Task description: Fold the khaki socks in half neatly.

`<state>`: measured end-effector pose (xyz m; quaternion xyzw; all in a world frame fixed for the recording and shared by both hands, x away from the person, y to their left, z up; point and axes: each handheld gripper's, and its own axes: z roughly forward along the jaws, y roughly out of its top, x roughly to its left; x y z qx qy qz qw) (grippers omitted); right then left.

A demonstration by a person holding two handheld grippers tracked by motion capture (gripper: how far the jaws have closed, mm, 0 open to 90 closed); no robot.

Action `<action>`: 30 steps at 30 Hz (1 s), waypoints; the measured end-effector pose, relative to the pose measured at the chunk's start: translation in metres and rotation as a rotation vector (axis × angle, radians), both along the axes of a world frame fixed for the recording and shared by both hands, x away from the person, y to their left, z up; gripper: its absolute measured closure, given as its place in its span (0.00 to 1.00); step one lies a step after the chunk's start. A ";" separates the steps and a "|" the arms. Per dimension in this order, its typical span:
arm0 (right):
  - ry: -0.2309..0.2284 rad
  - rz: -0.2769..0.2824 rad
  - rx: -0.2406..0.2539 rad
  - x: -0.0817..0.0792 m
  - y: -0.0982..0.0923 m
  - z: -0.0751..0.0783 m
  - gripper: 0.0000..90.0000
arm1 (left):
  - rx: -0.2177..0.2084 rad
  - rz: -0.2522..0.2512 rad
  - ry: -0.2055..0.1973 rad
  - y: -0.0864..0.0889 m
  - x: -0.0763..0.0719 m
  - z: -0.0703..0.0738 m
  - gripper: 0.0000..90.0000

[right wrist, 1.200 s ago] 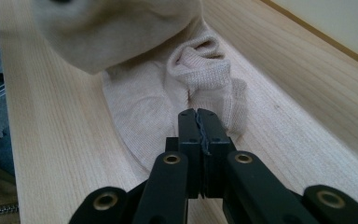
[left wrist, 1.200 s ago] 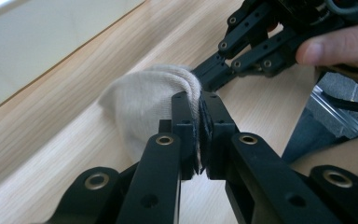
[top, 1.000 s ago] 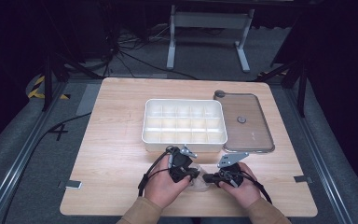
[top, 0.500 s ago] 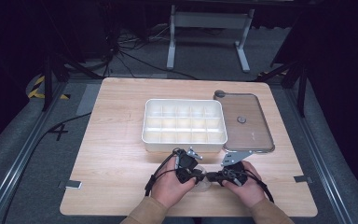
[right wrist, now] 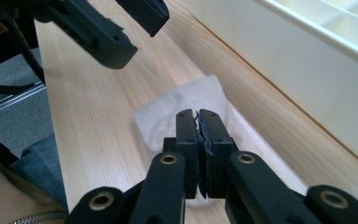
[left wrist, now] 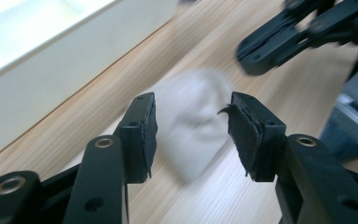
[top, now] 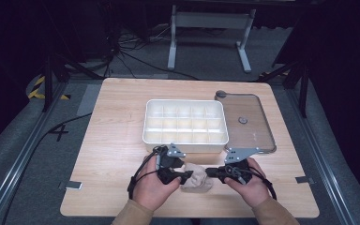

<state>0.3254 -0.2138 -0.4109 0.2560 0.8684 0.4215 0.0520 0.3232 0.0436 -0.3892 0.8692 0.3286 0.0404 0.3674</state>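
A small pale cloth [top: 197,178] lies on the worktop [top: 112,140] just in front of the white divided box [top: 185,123]. The left gripper [left wrist: 191,126] straddles it, fingers spread; the right gripper [right wrist: 198,122] is clenched, apparently empty. The left should probably lower squarely before pinching. Open worktop lies left; the box wall crowds behind.

Blocked just beyond the crumpled cloth [top: 197,179] by the wall of the white compartment tray [top: 185,146], hemmed on either side by the left gripper [top: 187,176] and right gripper [top: 208,172], with bare wooden table [top: 112,154] open well left of the cloth and along the near edge.
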 end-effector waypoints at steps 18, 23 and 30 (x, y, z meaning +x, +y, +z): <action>0.011 0.004 -0.083 0.005 0.024 -0.017 0.98 | 0.039 0.047 0.042 0.023 -0.002 -0.006 0.56; 0.035 -0.003 -0.103 0.003 0.020 -0.021 0.99 | 0.041 0.027 0.059 0.016 0.002 -0.007 0.56; 0.061 -0.020 -0.116 0.001 0.013 -0.027 0.99 | 0.033 0.053 0.001 0.001 0.004 -0.009 0.63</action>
